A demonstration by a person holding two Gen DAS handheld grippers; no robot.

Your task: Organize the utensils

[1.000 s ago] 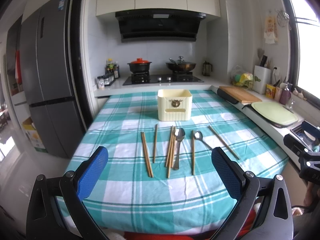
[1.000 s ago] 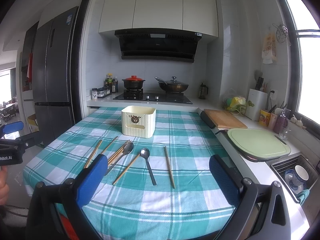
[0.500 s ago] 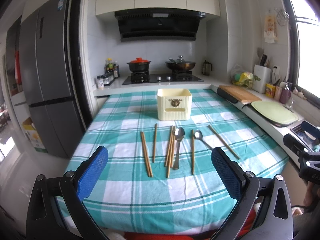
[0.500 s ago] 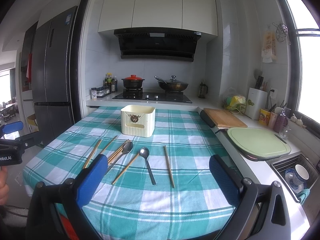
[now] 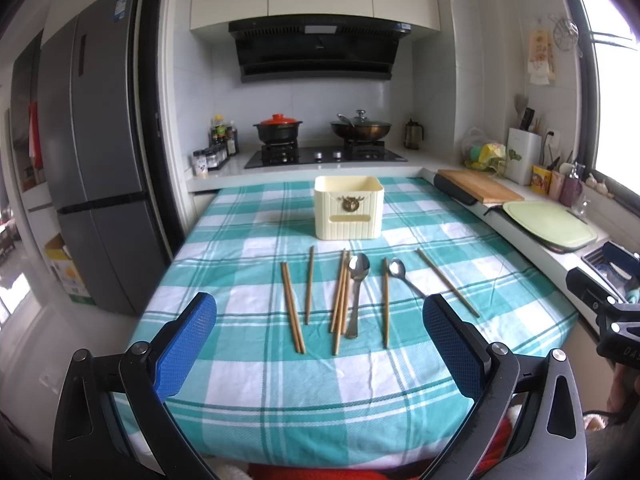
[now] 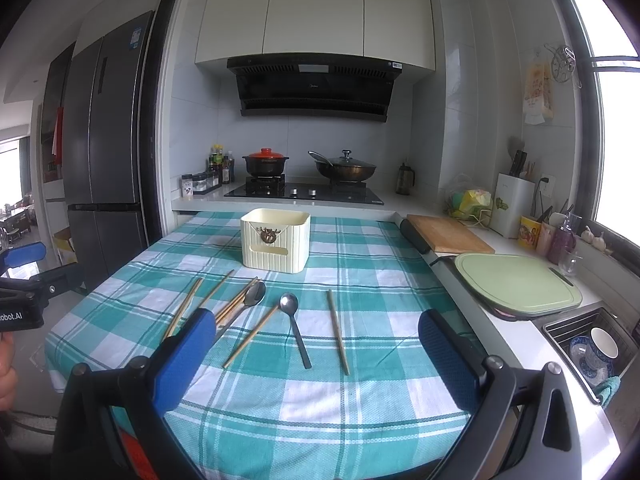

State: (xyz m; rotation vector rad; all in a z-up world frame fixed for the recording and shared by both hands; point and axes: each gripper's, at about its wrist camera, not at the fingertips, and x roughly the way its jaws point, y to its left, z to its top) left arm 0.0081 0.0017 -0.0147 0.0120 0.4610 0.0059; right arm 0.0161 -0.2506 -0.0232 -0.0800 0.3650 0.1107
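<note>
Table [image 5: 256,380], teal-and-white checked cloth: no item displaced against the views 0.5 s and 1 s before.
Cream utensil holder [image 5: 349,212]: upright at far centre, unmoved.
Wooden chopsticks [image 5: 293,307]: loose sticks lying flat in a row near the holder, as before.
2 metal spoons [image 5: 356,288]: flat among the chopsticks, bowls toward the holder.
Left gripper [image 5: 320,344]: fingers spread wide, holding nothing, hovering at the near table edge; position unchanged.
Right gripper [image 6: 312,354]: likewise wide apart and empty, unchanged.
</note>
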